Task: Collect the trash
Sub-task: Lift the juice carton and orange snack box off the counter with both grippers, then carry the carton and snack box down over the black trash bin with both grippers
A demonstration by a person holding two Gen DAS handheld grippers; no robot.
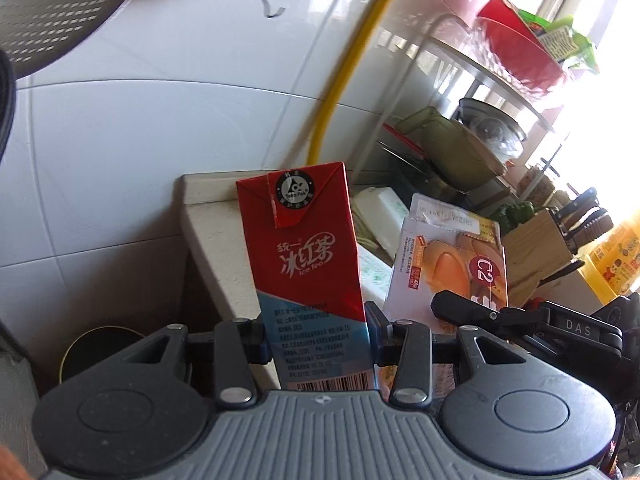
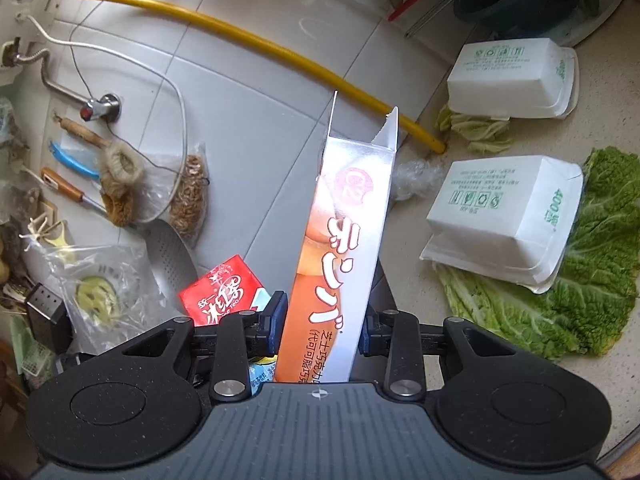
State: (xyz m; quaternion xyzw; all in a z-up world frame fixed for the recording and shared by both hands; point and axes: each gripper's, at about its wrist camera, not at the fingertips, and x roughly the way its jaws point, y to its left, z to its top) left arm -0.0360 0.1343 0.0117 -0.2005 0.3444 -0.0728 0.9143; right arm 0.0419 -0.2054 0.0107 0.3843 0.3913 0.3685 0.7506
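My left gripper (image 1: pixel 318 340) is shut on a red and blue iced tea carton (image 1: pixel 304 264) and holds it upright, beyond the counter's left end. My right gripper (image 2: pixel 322 328) is shut on an open white and orange snack box (image 2: pixel 348 240), also upright. In the left wrist view the snack box (image 1: pixel 448 264) shows to the right of the carton, with the right gripper's black body (image 1: pixel 520 320) below it. In the right wrist view the tea carton (image 2: pixel 220 296) shows at lower left. A dark round bin (image 1: pixel 100 350) sits low at the left, below the counter end.
Two white takeaway boxes (image 2: pixel 512 76) (image 2: pixel 504 216) lie on the speckled counter (image 2: pixel 600 128) with cabbage leaves (image 2: pixel 580 280) around them. A yellow hose (image 2: pixel 248 36) runs along the tiled wall. A knife block (image 1: pixel 536 248), pots and a shelf stand at the right.
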